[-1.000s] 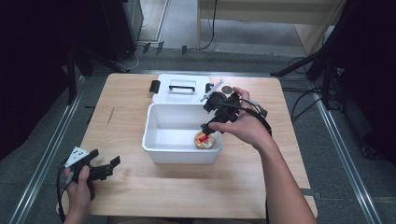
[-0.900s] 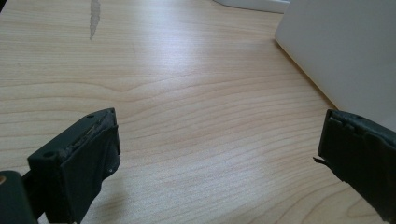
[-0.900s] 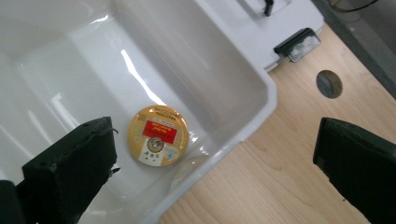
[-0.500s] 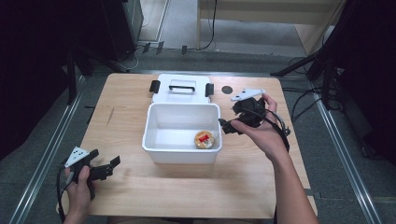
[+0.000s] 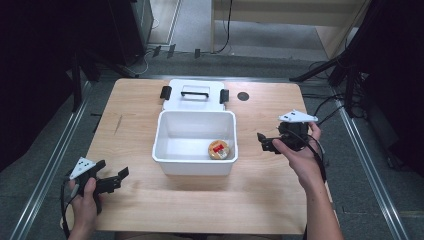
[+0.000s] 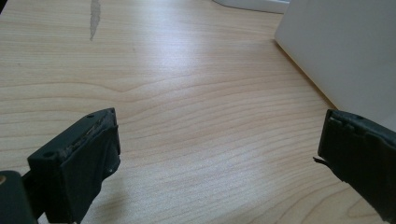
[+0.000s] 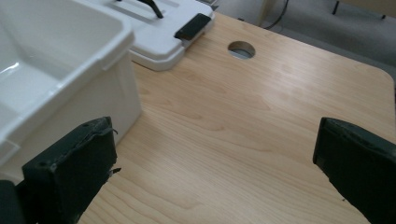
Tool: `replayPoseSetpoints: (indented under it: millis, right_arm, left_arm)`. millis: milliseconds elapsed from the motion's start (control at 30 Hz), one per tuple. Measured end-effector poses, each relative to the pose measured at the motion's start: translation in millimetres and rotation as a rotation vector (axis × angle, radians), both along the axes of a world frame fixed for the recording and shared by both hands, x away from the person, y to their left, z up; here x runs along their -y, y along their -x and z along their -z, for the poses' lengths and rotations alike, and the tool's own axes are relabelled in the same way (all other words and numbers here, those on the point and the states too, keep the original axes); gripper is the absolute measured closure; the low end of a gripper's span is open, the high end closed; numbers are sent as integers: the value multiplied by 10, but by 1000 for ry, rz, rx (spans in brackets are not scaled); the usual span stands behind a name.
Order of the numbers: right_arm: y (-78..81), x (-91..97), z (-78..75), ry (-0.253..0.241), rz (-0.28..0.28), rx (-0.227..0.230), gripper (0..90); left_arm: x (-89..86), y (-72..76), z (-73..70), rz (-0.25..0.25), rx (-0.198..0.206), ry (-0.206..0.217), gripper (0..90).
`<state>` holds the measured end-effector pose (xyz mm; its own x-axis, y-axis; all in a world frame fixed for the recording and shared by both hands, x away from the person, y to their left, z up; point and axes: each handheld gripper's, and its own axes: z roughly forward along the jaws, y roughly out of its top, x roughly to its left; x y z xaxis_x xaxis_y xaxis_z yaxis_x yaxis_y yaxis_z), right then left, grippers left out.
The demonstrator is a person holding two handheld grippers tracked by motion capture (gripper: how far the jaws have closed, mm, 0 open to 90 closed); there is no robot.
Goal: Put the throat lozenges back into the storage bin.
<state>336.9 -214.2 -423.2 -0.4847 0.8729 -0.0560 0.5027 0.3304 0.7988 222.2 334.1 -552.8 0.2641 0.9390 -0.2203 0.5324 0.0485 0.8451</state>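
Right of bin (image 5: 196, 142): right gripper (image 5: 266, 142) wide, empty; snack (image 5: 219, 149) inside. Left gripper (image 5: 117, 178) wide, idle. Likely next: fetching lid (image 5: 194, 95), needing a handle grip.

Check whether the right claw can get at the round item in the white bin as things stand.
Probably yes: the bin is open on top, the item lies near its right wall, and the right claw, open, sits just beyond.
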Motion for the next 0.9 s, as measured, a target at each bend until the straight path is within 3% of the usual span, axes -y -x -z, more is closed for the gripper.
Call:
replayPoseSetpoints:
  millis: [67,400,533,900]
  right_arm:
    - [44,133,108,-18,36,7,0]
    - [219,473,470,-60,90,7,0]
    - [297,581,656,-55,124,-9,0]
    - [504,804,963,-81,175,-25,7]
  left_arm:
    - [1,1,0,-1,0,0,0]
    - [2,0,0,0,0,-4,0]
    - [3,1,0,-1,1,-5,0]
    - [4,3,0,-3,3,-2,0]
